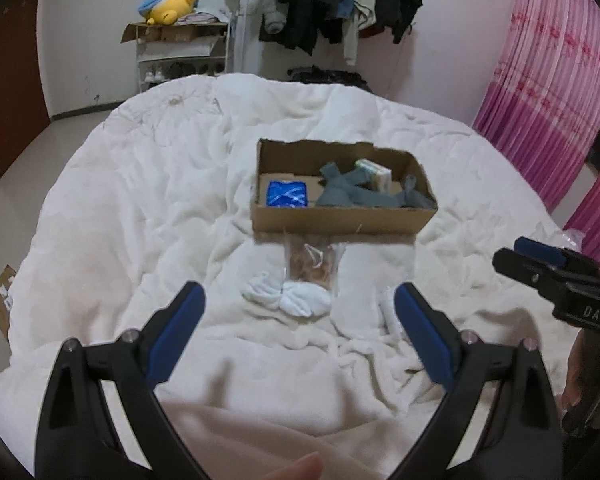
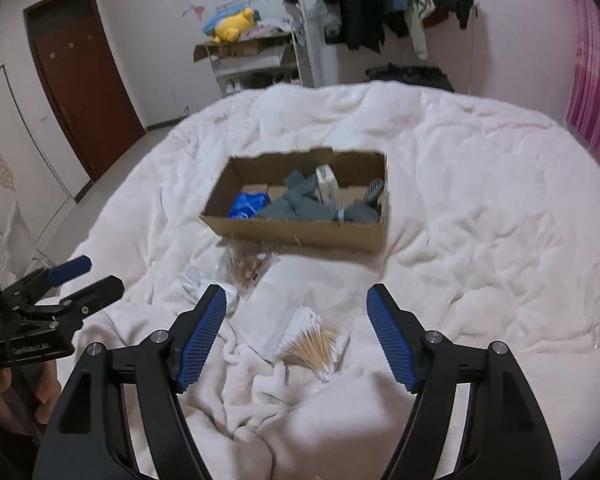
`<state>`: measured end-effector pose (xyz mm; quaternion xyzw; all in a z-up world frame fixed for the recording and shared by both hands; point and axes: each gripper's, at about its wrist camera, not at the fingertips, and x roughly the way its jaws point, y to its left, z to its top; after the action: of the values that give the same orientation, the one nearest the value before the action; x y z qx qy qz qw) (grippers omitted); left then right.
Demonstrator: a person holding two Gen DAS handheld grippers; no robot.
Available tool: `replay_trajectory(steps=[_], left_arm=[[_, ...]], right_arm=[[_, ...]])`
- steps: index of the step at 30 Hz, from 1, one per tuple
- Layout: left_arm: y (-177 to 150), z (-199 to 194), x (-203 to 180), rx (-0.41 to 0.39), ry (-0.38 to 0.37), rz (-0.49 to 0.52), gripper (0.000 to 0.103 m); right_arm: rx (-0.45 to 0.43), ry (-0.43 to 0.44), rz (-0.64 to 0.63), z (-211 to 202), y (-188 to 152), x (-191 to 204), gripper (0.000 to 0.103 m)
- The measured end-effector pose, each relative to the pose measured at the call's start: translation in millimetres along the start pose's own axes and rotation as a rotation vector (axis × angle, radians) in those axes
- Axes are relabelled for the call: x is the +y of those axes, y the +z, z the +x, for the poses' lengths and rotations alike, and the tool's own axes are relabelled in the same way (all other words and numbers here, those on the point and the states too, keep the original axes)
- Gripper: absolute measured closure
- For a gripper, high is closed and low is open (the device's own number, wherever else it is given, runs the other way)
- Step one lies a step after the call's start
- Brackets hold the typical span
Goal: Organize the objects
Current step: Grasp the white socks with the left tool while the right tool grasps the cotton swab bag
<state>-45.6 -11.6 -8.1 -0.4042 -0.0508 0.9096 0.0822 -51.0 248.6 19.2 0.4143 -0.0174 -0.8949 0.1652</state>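
Right wrist view: right gripper (image 2: 296, 336) tilts down, jaws apart over a cotton swab bag (image 2: 310, 346) on the blanket (image 2: 480, 240). Left gripper (image 1: 300, 320), lettered "DAS" like its twin, gapes before white socks (image 1: 286, 298) and a snack bag (image 1: 310, 262). Beyond sits the cardboard box (image 1: 336, 220).

The white blanket (image 2: 480, 208) (rumpled) bears a cardboard box (image 2: 300, 236), cotton swabs (image 2: 310, 346) and a snack bag (image 1: 310, 266).

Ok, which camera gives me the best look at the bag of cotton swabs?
The right wrist view: the bag of cotton swabs lies clear between the open jaws. In the left wrist view only a blurred white sliver shows beside the left gripper's right-hand finger.
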Motion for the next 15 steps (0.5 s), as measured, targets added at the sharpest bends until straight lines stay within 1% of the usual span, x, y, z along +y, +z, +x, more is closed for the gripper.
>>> replay_trajectory(steps=[3,5,7,11,15], left_arm=[[0,14,1,0.02,-0.002,0.005,0.006],[0,27,3,0.041,0.015,0.007,0.006],[-1,39,5,0.062,0.014,0.0,0.006],[-1,60,8,0.092,0.026,0.001,0.006],[-4,83,8,0.135,0.031,-0.002,0.006]], right_arm=[[0.033,0.002,0.01,17,-3,-5,0.027],[0.052,0.01,0.025,27,-4,-8,0.027],[0.071,0.022,0.042,37,-4,-11,0.027],[0.101,0.021,0.044,54,-4,-14,0.027],[0.154,0.026,0.048,78,-6,-17,0.027]])
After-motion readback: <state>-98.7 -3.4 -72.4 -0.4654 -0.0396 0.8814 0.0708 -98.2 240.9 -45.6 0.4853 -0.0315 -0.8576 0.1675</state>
